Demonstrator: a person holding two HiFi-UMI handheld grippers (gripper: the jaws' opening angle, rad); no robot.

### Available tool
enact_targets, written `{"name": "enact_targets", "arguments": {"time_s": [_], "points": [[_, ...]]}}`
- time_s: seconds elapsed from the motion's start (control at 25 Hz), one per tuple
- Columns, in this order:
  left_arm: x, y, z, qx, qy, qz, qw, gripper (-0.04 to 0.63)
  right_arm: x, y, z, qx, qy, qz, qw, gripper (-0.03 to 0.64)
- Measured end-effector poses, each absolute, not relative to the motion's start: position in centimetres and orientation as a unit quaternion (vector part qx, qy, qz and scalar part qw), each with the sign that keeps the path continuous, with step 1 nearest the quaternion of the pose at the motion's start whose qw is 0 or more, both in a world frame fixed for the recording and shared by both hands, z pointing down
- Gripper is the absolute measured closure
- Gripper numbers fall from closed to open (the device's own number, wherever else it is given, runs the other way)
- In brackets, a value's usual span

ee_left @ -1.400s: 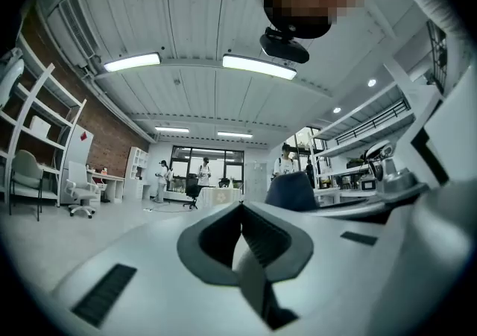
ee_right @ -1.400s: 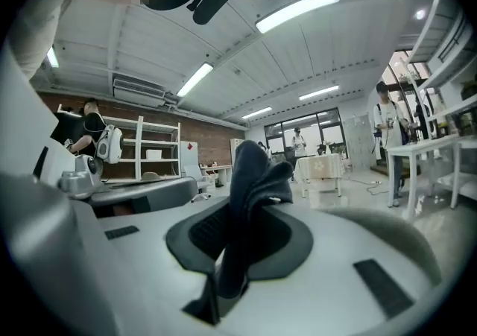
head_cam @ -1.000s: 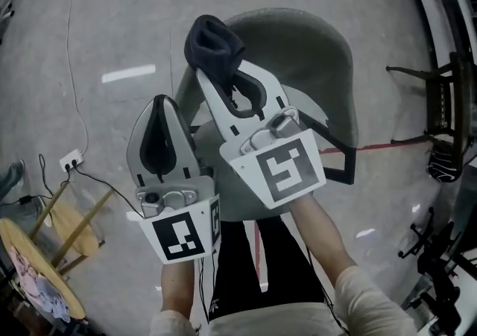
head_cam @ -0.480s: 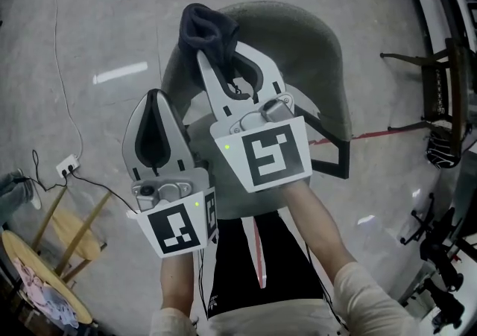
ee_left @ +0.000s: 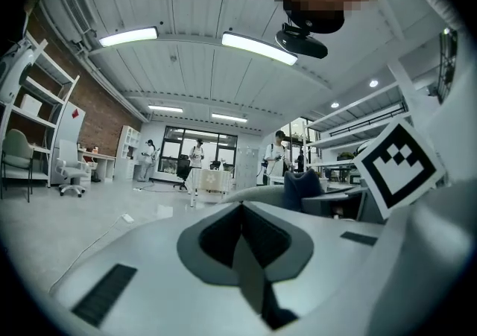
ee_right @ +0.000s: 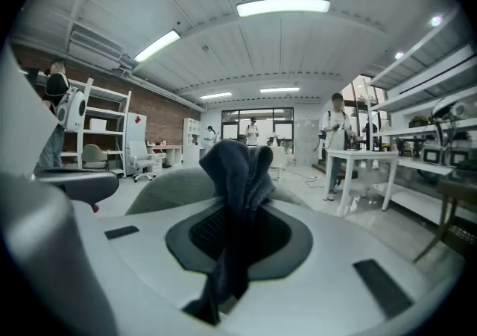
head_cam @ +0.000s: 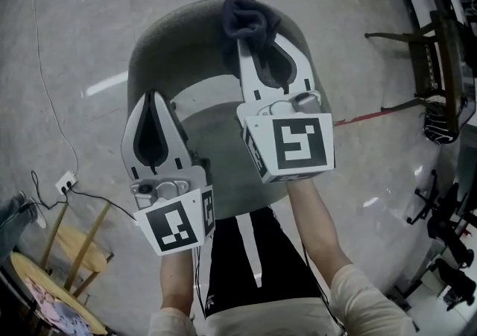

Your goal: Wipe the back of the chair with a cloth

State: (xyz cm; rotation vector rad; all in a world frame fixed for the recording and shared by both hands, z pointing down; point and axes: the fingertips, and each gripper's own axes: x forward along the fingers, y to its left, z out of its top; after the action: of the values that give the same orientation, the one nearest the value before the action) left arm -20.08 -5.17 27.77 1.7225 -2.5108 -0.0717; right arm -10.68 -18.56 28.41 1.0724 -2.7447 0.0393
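Clamping a dark cloth (head_cam: 250, 18), the right hand-held gripper (head_cam: 259, 44) reaches the chair back (head_cam: 168, 40) just ahead; the left hand-held gripper (head_cam: 153, 103) has its jaws together.

The chair (head_cam: 186, 44) shows only its curved back and a strip of seat at the centre of the head view; the rest of the seat and the legs lie under the left gripper (head_cam: 153, 97), the right gripper (head_cam: 257, 42) and the person's forearms (head_cam: 317, 223); the cloth (head_cam: 250, 18) covers the back's upper right, its lower end lost between the right gripper's closed jaws; a round wooden table (head_cam: 22, 271) is cut by the lower left corner; a dark chair (head_cam: 440, 66) is cut by the right edge; distant people (ee_left: 197, 154) in the left gripper view are too small to tell apart.
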Motion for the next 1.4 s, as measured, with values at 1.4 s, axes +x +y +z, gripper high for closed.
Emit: {"name": "enact_targets", "arguments": {"time_s": [1.4], "points": [[-19.6,0.8,28.6,0.498,-0.866,-0.014,0.050,0.578,-13.3,-9.6,28.4,0.226,-0.971,0.028,0.070,0.560]]}}
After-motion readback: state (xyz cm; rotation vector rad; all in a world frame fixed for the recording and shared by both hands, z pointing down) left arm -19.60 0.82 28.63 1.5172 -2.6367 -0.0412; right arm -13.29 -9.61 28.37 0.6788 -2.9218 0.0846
